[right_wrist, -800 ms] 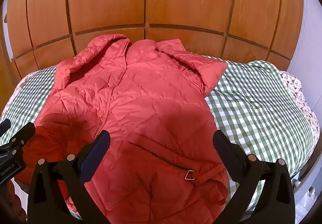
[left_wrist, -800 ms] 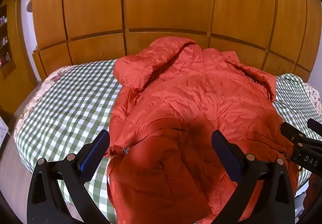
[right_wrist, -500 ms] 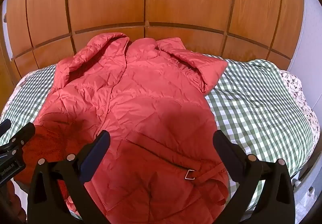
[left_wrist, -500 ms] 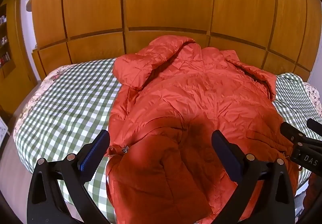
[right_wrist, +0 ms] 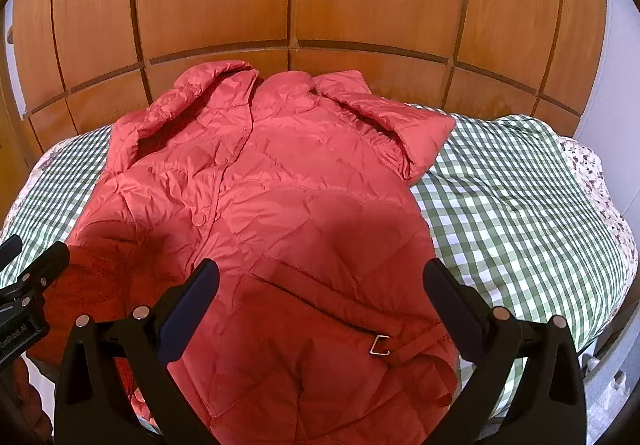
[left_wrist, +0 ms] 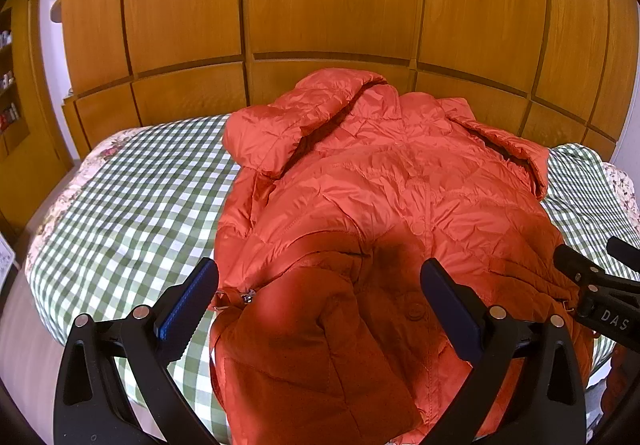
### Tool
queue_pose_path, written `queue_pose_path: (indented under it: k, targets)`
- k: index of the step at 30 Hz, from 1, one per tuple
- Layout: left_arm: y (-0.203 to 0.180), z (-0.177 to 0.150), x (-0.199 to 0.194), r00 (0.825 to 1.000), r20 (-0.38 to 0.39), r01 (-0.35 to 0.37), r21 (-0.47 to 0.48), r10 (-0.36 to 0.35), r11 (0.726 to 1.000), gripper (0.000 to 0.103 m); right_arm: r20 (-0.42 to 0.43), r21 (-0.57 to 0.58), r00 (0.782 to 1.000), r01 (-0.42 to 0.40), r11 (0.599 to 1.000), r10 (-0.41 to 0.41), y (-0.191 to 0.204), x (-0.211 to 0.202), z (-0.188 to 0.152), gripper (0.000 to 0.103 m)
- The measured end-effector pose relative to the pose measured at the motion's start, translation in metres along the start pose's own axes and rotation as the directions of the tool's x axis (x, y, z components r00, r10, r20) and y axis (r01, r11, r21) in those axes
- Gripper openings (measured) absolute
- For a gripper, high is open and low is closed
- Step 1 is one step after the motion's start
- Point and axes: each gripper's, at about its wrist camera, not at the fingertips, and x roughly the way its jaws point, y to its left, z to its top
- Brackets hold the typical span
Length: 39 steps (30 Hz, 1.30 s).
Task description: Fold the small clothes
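Note:
A small orange-red quilted jacket [left_wrist: 384, 197] [right_wrist: 264, 197] lies face up on a bed, hood end toward the far wardrobe, both sleeves folded in across the chest. Its hem is rumpled near me, with a belt buckle [right_wrist: 379, 345] on the right side and a zip pull [left_wrist: 248, 297] on the left. My left gripper [left_wrist: 318, 293] hovers open above the hem's left part, nothing between its fingers. My right gripper [right_wrist: 320, 295] hovers open above the hem's right part, also empty. Each gripper shows at the edge of the other's view.
The bed carries a green-and-white checked cover [left_wrist: 136, 205] [right_wrist: 512, 205] with a floral edge. Wooden wardrobe doors [left_wrist: 332, 5] stand right behind the bed. A wooden shelf unit [left_wrist: 12, 93] is at the far left, pale floor [left_wrist: 24, 357] below the bed's left corner.
Both views have shifted only slightly; the jacket sits a touch lower and nearer in frame. Neither gripper has changed its opening, and the jacket has not been moved.

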Motion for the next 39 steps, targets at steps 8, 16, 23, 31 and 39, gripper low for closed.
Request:
queue_pose_path:
  k: [8, 16, 23, 31, 39]
  targets:
    - [-0.001, -0.001, 0.002, 1.0, -0.005, 0.008, -0.002, -0.008, 1.0, 0.1, -0.012, 0.004, 1.0, -0.003, 1.0, 0.003, 0.0, 0.003, -0.001, 0.101]
    - [0.0, -0.003, 0.002, 1.0, -0.007, 0.014, -0.001, -0.014, 1.0, 0.1, -0.018, 0.005, 1.0, -0.005, 1.0, 0.006, -0.001, 0.005, -0.002, 0.101]
    - [0.0, -0.004, 0.003, 1.0, -0.01, 0.013, 0.001, -0.013, 1.0, 0.1, -0.031, 0.005, 0.999, -0.012, 1.0, 0.012, -0.002, 0.008, -0.003, 0.101]
    - [-0.001, -0.002, 0.005, 1.0, -0.021, 0.019, 0.003, -0.019, 1.0, 0.1, -0.04, 0.0, 0.999, -0.012, 1.0, 0.012, -0.001, 0.011, -0.004, 0.101]
    - [0.002, 0.0, 0.008, 0.998, -0.042, 0.039, 0.0, -0.039, 0.999, 0.1, -0.046, 0.001, 0.999, -0.011, 1.0, 0.011, -0.001, 0.013, -0.004, 0.101]
